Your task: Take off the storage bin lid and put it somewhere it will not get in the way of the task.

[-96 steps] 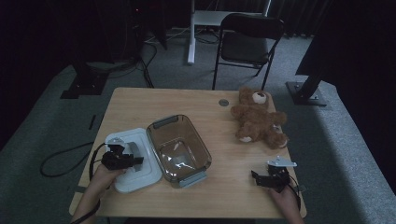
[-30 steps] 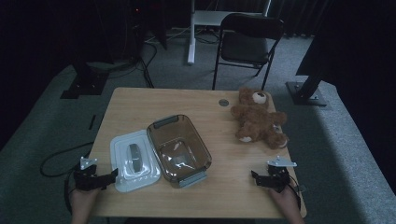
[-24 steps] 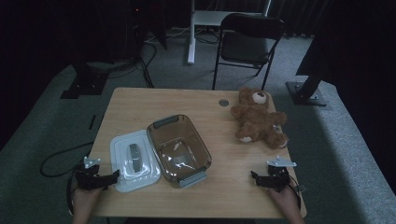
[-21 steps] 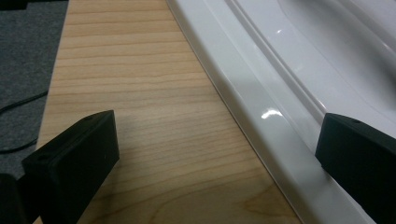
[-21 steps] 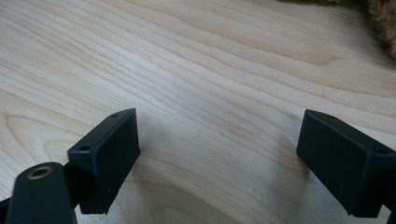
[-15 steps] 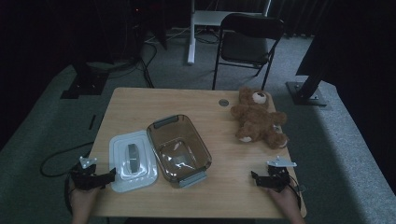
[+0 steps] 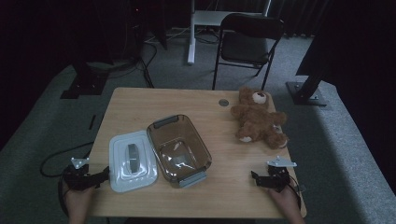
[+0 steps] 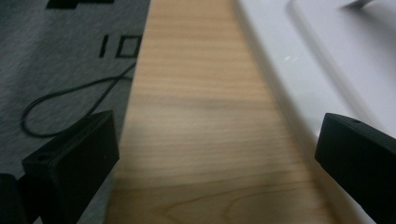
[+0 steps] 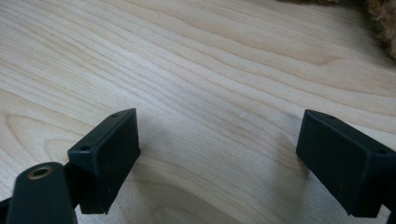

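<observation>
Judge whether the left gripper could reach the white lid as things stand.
Probably yes: the left gripper sits open just off the white lid, at its near-left edge, with bare table ahead of its jaws.

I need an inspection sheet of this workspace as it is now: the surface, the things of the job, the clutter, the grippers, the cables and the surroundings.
Surface: wooden table, light grain, no spill seen.
Job's things: white lid lies flat, grey handle up, beside the clear container, which stands open and looks empty.
Clutter: brown teddy bear lies at the far right; small round disc next to it.
Grippers: left gripper open at the lid's near left edge, holding nothing; right gripper open over bare wood.
Cables: black cable loops on the floor left of the table.
Surroundings: grey carpet, black folding chair behind the table, dark stands at the sides.
</observation>
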### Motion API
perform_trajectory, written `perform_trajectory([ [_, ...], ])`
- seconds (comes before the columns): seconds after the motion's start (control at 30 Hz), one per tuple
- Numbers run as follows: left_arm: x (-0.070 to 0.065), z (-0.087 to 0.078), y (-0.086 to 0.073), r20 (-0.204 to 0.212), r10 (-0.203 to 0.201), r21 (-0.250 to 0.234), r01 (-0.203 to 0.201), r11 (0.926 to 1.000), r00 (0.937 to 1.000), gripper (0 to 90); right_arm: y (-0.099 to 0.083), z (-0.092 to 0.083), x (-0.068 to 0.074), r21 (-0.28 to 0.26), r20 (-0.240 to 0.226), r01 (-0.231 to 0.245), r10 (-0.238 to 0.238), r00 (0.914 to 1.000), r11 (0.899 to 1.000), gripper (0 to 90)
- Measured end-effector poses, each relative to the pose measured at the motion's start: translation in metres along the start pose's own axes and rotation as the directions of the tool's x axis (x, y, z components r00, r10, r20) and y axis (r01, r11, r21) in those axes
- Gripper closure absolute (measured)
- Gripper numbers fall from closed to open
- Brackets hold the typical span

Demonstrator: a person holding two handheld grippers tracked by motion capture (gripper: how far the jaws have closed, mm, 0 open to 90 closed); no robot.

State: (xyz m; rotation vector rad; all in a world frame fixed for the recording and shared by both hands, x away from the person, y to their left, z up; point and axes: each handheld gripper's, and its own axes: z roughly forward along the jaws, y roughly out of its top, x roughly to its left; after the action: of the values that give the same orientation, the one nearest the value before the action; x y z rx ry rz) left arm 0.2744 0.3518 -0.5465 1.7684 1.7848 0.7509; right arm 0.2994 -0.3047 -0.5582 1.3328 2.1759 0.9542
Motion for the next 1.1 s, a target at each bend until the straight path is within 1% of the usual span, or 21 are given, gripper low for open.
perform_trajectory([
  [0.03, 0.000, 0.002, -0.001, -0.005, 0.010, 0.011, -0.010, 0.9999, 0.9999, 0.6, 0.000, 0.000, 0.000, 0.000, 0.000, 0.000, 0.000, 1.0000, 1.000, 12.5],
  [0.1, -0.001, 0.003, -0.001, 0.002, 0.026, 0.016, -0.026, 0.9995, 0.9997, 0.7, 0.000, 0.000, 0.000, 0.000, 0.000, 0.000, 0.000, 1.0000, 1.000, 12.5],
  [0.13, -0.002, 0.003, 0.000, 0.007, 0.032, 0.009, -0.032, 0.9995, 0.9995, 0.6, 0.000, 0.000, 0.000, 0.000, 0.000, 0.000, 0.000, 1.0000, 1.000, 12.5],
  [0.23, -0.002, 0.003, 0.000, 0.049, 0.034, 0.000, -0.034, 0.9994, 0.9982, 0.6, 0.000, 0.000, 0.000, 0.000, 0.000, 0.000, 0.000, 1.0000, 1.000, 12.5],
  [0.27, -0.002, 0.005, 0.000, 0.069, 0.040, 0.004, -0.041, 0.9992, 0.9968, 0.6, 0.000, 0.000, 0.000, 0.000, 0.000, 0.000, 0.000, 1.0000, 1.000, 12.4],
  [0.3, -0.003, 0.006, 0.000, 0.079, 0.057, 0.011, -0.059, 0.9982, 0.9952, 0.6, 0.000, 0.000, 0.000, 0.000, 0.000, 0.000, 0.000, 1.0000, 1.000, 12.5],
  [0.33, -0.004, 0.007, -0.001, 0.076, 0.076, 0.017, -0.077, 0.9969, 0.9942, 0.6, 0.000, 0.000, 0.000, 0.000, 0.000, 0.000, 0.000, 1.0000, 1.000, 12.5],
  [0.37, -0.004, 0.007, -0.001, 0.076, 0.076, 0.017, -0.077, 0.9969, 0.9942, 0.6, 0.000, 0.000, 0.000, 0.000, 0.000, 0.000, 0.000, 1.0000, 1.000, 12.5],
  [0.43, -0.005, 0.008, 0.000, 0.084, 0.093, 0.009, -0.094, 0.9955, 0.9921, 0.6, 0.000, 0.000, 0.000, 0.001, 0.000, 0.000, 0.000, 1.0000, 1.000, 12.5],
  [0.5, -0.004, 0.008, 0.000, 0.088, 0.093, 0.011, -0.095, 0.9954, 0.9918, 0.6, 0.000, 0.000, 0.000, 0.005, 0.000, 0.000, 0.000, 1.0000, 1.000, 12.8],
  [0.53, -0.003, 0.009, 0.000, 0.100, 0.090, 0.003, -0.091, 0.9958, 0.9909, 0.6, 0.001, -0.001, 0.000, 0.010, -0.005, 0.006, -0.006, 1.0000, 1.000, 12.8],
  [0.6, -0.003, 0.010, 0.000, 0.104, 0.094, 0.003, -0.095, 0.9955, 0.9901, 0.6, 0.003, -0.002, 0.000, 0.032, -0.006, 0.009, -0.009, 0.9999, 0.999, 12.8],
  [0.67, -0.003, 0.010, 0.000, 0.106, 0.096, 0.002, -0.097, 0.9953, 0.9897, 0.6, 0.004, -0.003, 0.000, 0.043, -0.004, 0.027, -0.027, 0.9996, 0.999, 12.0],
  [0.7, -0.002, 0.010, 0.001, 0.109, 0.099, 0.002, -0.099, 0.9951, 0.9892, 0.6, 0.005, -0.005, 0.001, 0.037, 0.003, 0.024, -0.024, 0.9997, 0.999, 12.0],
  [0.73, -0.002, 0.010, 0.001, 0.113, 0.103, 0.002, -0.104, 0.9946, 0.9883, 0.6, 0.006, -0.006, 0.000, 0.033, -0.010, 0.005, -0.005, 0.9999, 0.999, 12.0],
  [0.77, -0.002, 0.010, 0.001, 0.113, 0.103, 0.002, -0.104, 0.9946, 0.9883, 0.6, 0.006, -0.006, 0.000, 0.033, -0.010, 0.005, -0.005, 0.9999, 0.999, 12.0],
  [0.8, -0.001, 0.011, 0.002, 0.114, 0.103, 0.003, -0.104, 0.9946, 0.9882, 0.6, 0.007, -0.006, -0.001, 0.040, -0.030, -0.009, 0.010, 0.9995, 0.999, 11.9],
  [0.83, -0.001, 0.011, 0.002, 0.114, 0.103, 0.003, -0.104, 0.9945, 0.9881, 0.6, 0.009, -0.007, -0.001, 0.043, -0.027, -0.013, 0.014, 0.9995, 0.999, 10.9],
  [0.97, -0.001, 0.011, 0.002, 0.114, 0.104, 0.002, -0.105, 0.9945, 0.9880, 0.6, 0.015, -0.014, -0.003, 0.010, -0.027, -0.030, 0.030, 0.9992, 1.000, 10.9],
  [1.03, -0.001, 0.012, 0.002, 0.115, 0.105, 0.001, -0.106, 0.9944, 0.9878, 0.6, 0.021, -0.020, -0.006, -0.014, -0.030, -0.049, 0.048, 0.9984, 0.999, 10.9],
  [1.1, -0.001, 0.012, 0.002, 0.115, 0.105, 0.001, -0.106, 0.9944, 0.9878, 0.6, 0.028, -0.026, -0.008, -0.034, -0.022, -0.051, 0.051, 0.9985, 0.998, 10.9],
])
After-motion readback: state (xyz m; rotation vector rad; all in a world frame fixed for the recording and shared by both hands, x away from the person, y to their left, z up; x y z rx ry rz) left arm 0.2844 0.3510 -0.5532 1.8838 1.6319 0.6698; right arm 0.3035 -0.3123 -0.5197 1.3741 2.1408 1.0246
